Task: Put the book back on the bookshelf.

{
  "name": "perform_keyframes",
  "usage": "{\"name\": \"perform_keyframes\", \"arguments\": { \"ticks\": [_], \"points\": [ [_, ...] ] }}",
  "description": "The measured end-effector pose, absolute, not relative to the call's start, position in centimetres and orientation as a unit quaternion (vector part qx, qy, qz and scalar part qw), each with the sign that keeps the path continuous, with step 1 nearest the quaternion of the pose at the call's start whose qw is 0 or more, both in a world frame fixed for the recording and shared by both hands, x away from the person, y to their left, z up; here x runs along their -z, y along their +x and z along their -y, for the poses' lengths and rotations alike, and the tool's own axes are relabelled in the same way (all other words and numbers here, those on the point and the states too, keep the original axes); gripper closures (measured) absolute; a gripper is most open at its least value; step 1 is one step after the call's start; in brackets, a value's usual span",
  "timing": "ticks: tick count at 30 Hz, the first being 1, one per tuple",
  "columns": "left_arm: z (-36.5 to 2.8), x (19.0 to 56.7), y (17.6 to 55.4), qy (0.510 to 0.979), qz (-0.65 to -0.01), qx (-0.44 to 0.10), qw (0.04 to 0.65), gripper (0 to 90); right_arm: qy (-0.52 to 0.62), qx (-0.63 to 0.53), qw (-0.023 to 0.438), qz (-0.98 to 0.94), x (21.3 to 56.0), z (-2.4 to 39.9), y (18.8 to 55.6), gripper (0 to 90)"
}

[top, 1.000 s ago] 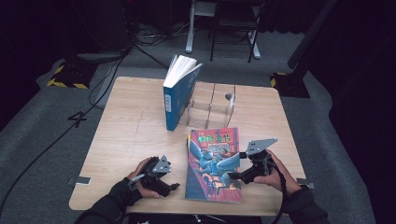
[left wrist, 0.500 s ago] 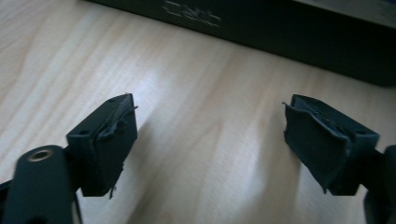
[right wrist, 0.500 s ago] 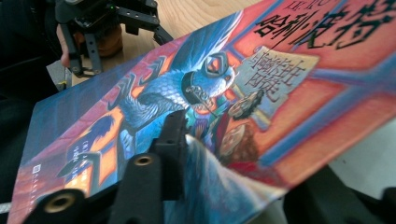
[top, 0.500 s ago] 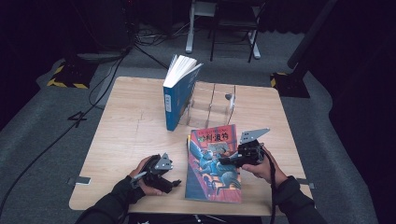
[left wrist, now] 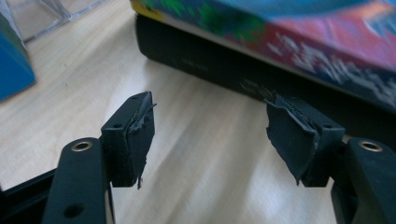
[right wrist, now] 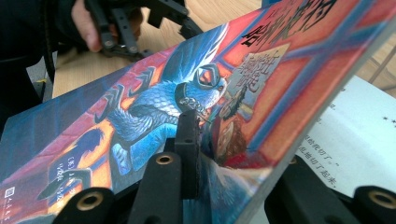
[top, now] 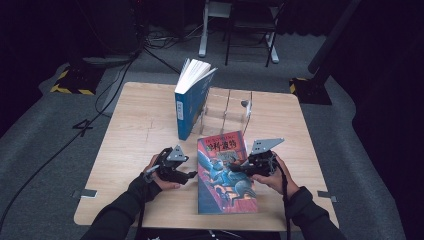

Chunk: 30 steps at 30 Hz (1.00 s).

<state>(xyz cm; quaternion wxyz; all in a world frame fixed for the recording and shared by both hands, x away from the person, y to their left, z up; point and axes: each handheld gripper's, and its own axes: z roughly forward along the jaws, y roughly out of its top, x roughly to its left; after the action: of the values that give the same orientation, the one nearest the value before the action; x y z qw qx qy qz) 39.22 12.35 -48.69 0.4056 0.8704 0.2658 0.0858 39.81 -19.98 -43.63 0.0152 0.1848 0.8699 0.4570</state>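
A colourful picture-cover book [top: 225, 186] lies flat near the table's front edge. My right gripper [top: 235, 169] comes in from the book's right side, its jaws having just closed on the front cover. In the right gripper view the gripper [right wrist: 243, 172] has one jaw on top of the cover [right wrist: 154, 93] and one beneath, with a printed page [right wrist: 355, 135] bared underneath. My left gripper [top: 193, 175] is open beside the book's left edge; its jaws have just been closing with nothing between them. In the left gripper view the gripper [left wrist: 210, 135] faces the dark spine [left wrist: 224, 70].
A blue book [top: 190, 102] stands upright, fanned open, against a clear acrylic stand [top: 227, 105] at the middle back of the wooden table [top: 135, 130]. Chair legs and cables are on the floor beyond the table.
My right gripper has slid left over the book's right edge and shut on the cover. My left gripper has moved right and forward, up to the spine, with its jaws narrower.
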Motion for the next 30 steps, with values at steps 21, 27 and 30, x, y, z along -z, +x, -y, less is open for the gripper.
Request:
{"name": "perform_keyframes", "arguments": {
  "ticks": [21,27,30],
  "points": [
    [-11.7,46.8,41.8,0.851,-0.267,-0.112,0.439,54.0,0.154,-0.488,0.044,-0.858,42.2,20.1,38.9,74.1],
    [-11.7,45.7,41.9,0.846,-0.259,-0.116,0.451,58.8,0.149,-0.498,0.055,-0.853,41.3,20.3,38.5,74.1],
    [-11.6,45.0,42.0,0.849,-0.250,-0.118,0.450,61.6,0.148,-0.501,0.061,-0.850,41.0,20.4,38.4,74.1]
  ]
}}
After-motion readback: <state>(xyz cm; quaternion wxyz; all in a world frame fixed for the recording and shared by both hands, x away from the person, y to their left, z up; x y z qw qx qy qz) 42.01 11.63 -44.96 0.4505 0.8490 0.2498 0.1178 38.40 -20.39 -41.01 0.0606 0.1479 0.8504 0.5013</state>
